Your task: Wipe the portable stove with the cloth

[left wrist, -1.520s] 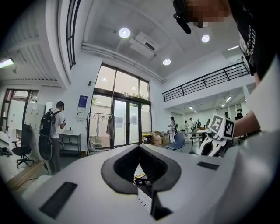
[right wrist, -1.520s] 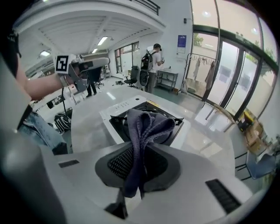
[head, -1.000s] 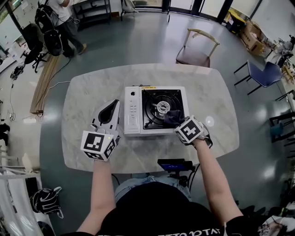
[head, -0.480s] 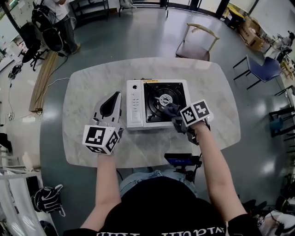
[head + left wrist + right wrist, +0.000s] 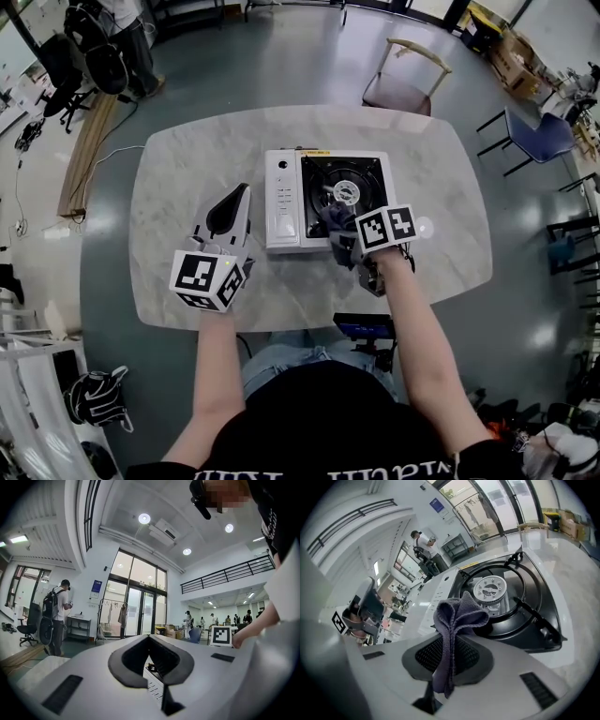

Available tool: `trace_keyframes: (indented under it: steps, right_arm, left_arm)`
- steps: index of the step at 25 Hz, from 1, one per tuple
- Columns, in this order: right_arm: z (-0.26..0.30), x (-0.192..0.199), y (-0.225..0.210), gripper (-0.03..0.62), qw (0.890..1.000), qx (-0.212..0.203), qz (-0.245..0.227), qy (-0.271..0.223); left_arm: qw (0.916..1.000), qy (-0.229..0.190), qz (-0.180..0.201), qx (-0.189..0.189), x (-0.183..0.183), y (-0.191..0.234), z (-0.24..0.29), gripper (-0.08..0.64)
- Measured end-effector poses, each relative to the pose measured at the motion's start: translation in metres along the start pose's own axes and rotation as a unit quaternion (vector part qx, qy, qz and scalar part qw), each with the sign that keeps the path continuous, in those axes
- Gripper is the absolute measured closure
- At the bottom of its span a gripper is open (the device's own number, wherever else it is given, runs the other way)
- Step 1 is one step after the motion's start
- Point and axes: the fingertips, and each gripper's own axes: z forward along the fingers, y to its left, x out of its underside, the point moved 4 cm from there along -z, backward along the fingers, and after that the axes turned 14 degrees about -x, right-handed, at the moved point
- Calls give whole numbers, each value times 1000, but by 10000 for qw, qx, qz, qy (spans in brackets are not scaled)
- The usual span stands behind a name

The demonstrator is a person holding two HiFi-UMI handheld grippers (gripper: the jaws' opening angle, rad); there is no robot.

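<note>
The portable stove (image 5: 285, 202) is white with a black burner pan (image 5: 349, 192) and stands in the middle of the marble table (image 5: 178, 178). My right gripper (image 5: 341, 236) is shut on a grey-purple cloth (image 5: 331, 219) at the pan's front left corner. In the right gripper view the cloth (image 5: 458, 613) bunches up out of the right gripper (image 5: 451, 638), just short of the round burner (image 5: 491, 588). My left gripper (image 5: 235, 194) rests on the table left of the stove, shut with nothing in it. Through the left gripper (image 5: 149, 638) a strip of the stove (image 5: 152, 673) shows.
A wooden chair (image 5: 405, 86) stands beyond the table's far edge and a blue chair (image 5: 536, 141) at the far right. A person with a backpack (image 5: 112, 42) stands at the far left. A black device (image 5: 361, 328) sits below the table's near edge.
My right gripper has carried the cloth leftward along the front of the burner pan. The left gripper has stayed beside the stove.
</note>
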Motion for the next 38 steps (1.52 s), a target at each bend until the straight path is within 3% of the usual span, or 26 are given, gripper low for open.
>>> trace_keyframes:
  steps: [4,8,20,29,38]
  right_arm:
    - [3,3,4,529,9967,-198,500,-613]
    - [8,7,11,529,9925,-100,650,-1030]
    - [38,36,41,529,9912,-391,704,-1048]
    - [12,38,57,529,9959,-530,-220,-695]
    - [-59,-2,59,529,9841,-540,-1433,-898]
  left_arm:
    - [9999,67,-5,103,5,2,-6,549]
    - [9997,150,-37,164,13,6,-16,549]
    - [9990,371,-151,184,34,11,-39,549]
    - [9998,166,-142,38,22,-4,-35,549]
    - [9996,-225,54,-156,-12,-40,-14,549]
